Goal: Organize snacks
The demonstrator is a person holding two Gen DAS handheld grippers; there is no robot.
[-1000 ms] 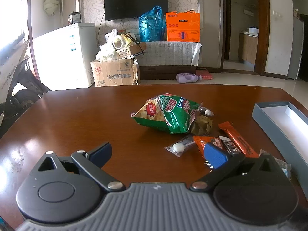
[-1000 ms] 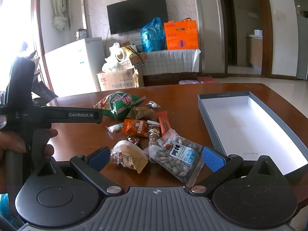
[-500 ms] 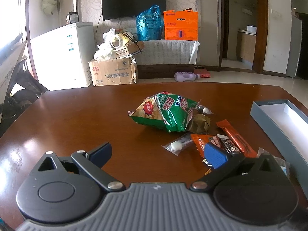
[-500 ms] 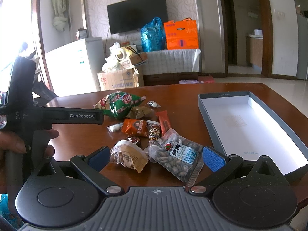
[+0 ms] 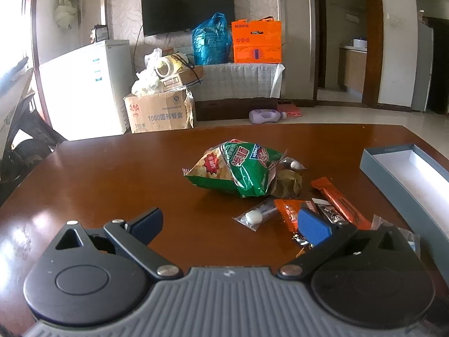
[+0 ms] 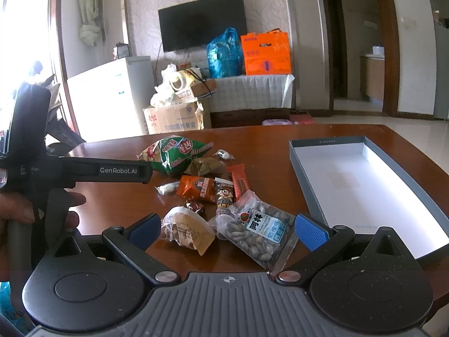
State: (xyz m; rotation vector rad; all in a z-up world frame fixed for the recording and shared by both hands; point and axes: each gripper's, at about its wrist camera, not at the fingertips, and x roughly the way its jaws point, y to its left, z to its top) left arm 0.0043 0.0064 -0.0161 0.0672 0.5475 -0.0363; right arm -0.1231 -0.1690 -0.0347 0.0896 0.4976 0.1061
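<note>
While spread wide and empty, right gripper [image 6: 228, 229] fingers framing a sunflower seed packet [image 6: 256, 231] on the table [image 6: 280, 146]; left gripper [image 5: 230, 224] likewise parted; green chip bag [image 5: 238, 172] beyond; open grey box [image 6: 364, 185] at right.

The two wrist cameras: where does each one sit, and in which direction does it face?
Left wrist: on the left tool, low over the table, facing the green chip bag; only its open fingers show.
Right wrist: on the right tool, facing the seed packet and the grey box; the left hand shows.
Shared: chip bag, box, television.
</note>
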